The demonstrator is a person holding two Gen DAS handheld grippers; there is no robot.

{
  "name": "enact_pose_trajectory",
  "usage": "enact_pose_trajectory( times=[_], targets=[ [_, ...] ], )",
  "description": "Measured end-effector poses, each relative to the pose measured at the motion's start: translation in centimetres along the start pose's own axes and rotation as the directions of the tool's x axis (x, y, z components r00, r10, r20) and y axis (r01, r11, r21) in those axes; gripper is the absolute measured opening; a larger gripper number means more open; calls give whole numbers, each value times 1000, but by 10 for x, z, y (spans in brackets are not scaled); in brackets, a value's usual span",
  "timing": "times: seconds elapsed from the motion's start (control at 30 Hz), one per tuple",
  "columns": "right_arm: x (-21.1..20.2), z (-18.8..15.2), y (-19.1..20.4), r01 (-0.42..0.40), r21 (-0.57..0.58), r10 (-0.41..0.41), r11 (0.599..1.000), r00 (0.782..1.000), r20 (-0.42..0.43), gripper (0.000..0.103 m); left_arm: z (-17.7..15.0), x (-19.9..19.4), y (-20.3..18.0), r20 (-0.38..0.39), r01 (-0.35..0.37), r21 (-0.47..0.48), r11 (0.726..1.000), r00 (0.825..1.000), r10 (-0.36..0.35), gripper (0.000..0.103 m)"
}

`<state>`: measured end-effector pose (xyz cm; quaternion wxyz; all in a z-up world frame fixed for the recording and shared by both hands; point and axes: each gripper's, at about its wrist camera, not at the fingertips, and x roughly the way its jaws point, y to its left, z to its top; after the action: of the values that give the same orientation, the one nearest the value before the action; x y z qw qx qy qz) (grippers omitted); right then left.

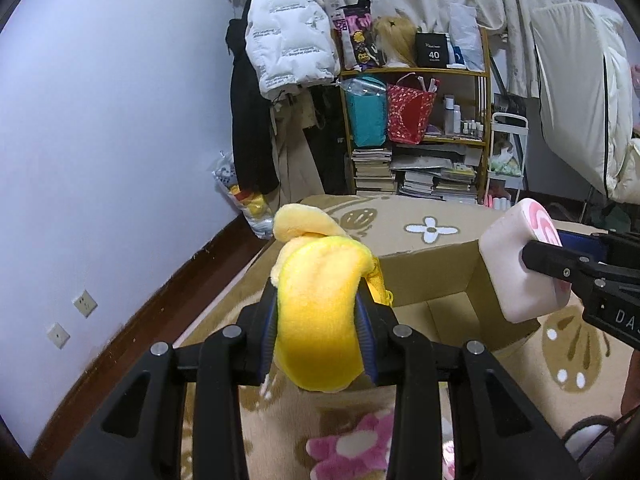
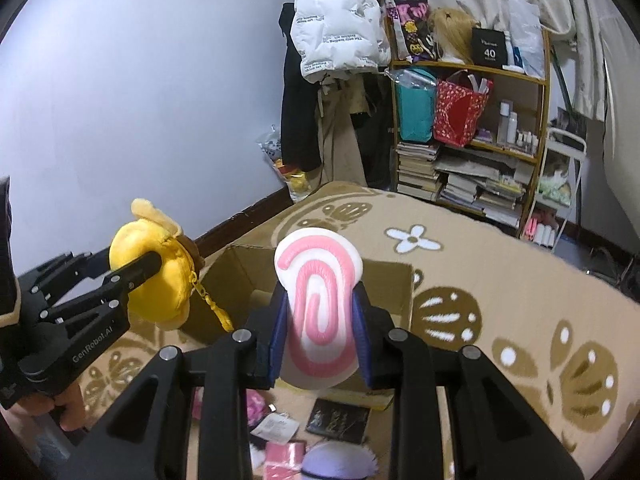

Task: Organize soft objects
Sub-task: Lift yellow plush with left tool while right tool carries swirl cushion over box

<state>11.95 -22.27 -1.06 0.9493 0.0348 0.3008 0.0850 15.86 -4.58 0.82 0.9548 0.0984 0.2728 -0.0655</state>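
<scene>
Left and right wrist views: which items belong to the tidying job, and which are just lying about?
Job: yellow plush in left gripper; pink swirl cushion in right gripper; cardboard box.

Lying about: white jacket, bookshelf, red bag.

Your yellow plush (image 1: 316, 320) is hiding the near cardboard box (image 1: 436, 276) floor from you. The frame edge is cutting off the pink flower toy (image 1: 352, 450) and purple plush (image 2: 336, 462).

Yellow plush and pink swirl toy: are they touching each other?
Apart. The right wrist view shows the yellow plush at left and the pink swirl toy in the middle, with the open cardboard box visible between them.
</scene>
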Motion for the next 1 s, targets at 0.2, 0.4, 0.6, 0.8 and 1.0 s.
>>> enact_pose_trajectory(
  times=[0.2,0.4,0.6,0.8,1.0],
  targets=[
    [16,-4,-10,-12,30,12,999,1000,1,32,-5,18,-3,-11,17,-22,1000,1000,-18,33],
    [35,-10,-16,-19,48,21,999,999,-30,32,-15,38,0,-41,45,-46,998,998,-47,34],
    [46,-13,-22,-12,51,15,999,999,-49,34,-23,52,1,-82,67,-54,996,994,-72,34],
    [53,-18,-30,18,52,-15,998,998,-63,36,-28,63,0,-117,90,-59,994,988,-96,35],
    [59,-21,-30,11,51,-7,999,997,-80,42,-38,70,-6,-161,64,-26,998,985,-68,38]
  ],
)
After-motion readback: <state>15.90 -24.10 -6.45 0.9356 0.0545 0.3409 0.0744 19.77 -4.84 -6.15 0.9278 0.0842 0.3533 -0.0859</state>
